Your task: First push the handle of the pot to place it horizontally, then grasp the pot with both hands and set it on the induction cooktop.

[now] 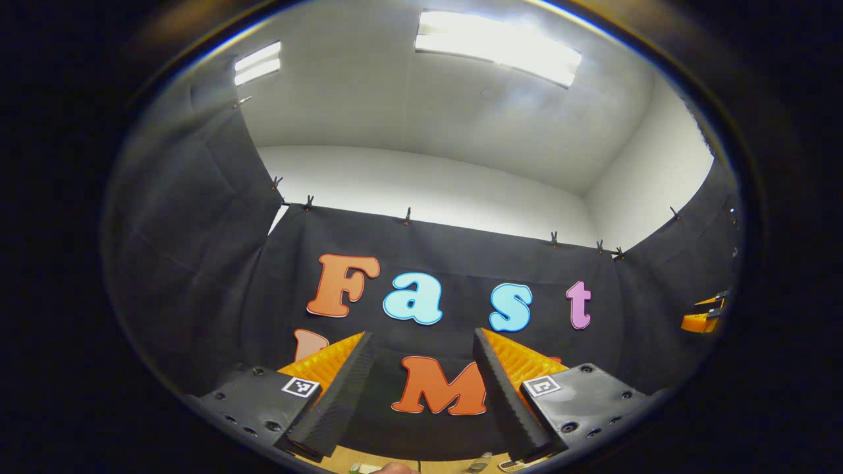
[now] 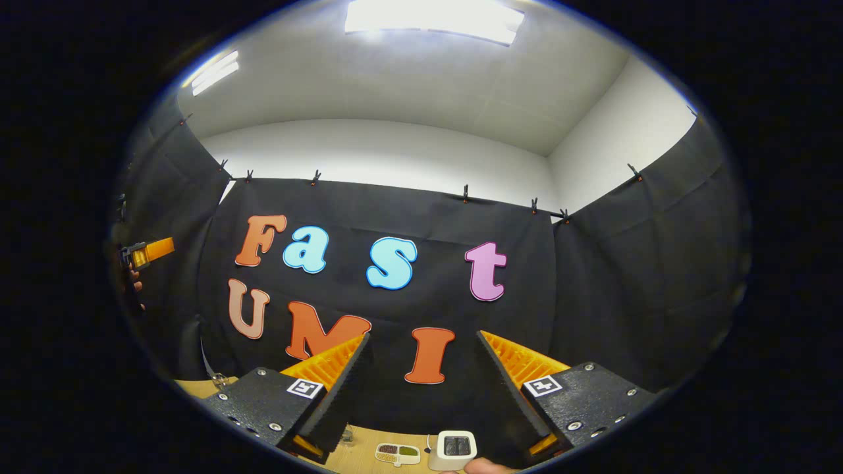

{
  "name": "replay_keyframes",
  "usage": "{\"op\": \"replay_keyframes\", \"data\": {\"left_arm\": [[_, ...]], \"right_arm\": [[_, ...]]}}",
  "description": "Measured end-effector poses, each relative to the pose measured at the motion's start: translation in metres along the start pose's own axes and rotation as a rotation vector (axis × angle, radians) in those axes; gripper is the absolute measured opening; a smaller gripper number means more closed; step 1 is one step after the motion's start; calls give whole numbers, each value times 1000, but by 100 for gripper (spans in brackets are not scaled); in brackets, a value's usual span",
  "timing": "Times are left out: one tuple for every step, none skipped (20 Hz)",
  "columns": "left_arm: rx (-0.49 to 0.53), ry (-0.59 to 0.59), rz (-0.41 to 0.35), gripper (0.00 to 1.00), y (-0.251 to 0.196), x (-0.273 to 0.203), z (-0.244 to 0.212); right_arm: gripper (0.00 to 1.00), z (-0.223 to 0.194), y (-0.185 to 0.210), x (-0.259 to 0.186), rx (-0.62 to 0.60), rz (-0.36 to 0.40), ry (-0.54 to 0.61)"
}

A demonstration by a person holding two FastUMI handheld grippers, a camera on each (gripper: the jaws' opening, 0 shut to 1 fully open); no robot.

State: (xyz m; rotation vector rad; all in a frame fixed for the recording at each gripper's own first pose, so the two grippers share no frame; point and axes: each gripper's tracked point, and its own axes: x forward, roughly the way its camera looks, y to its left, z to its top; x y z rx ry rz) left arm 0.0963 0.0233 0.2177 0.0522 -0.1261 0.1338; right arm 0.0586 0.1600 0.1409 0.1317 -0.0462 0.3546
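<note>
Pot: where it stands I cannot tell, as both cameras tilt up at the black cloth wall and the white ceiling with its bright light panels.

In the left gripper view, the left gripper is spread wide with nothing between its fingers. Below them runs a thin strip of wooden table with a few small things too blurred to name. At the far right edge is the right gripper.

In the right gripper view, the left gripper is at the far left edge, held by a hand. The right gripper is likewise wide and grips nothing. On the table below lie a small compartmented tray and, just beside it on the right, a white boxy object.
</note>
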Motion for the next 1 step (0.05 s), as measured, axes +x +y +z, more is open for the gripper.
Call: {"op": "replay_keyframes", "data": {"left_arm": [[1, 1, 2, 96, 2, -1, 1]], "right_arm": [[95, 0, 1, -1, -2, 3, 1]]}}
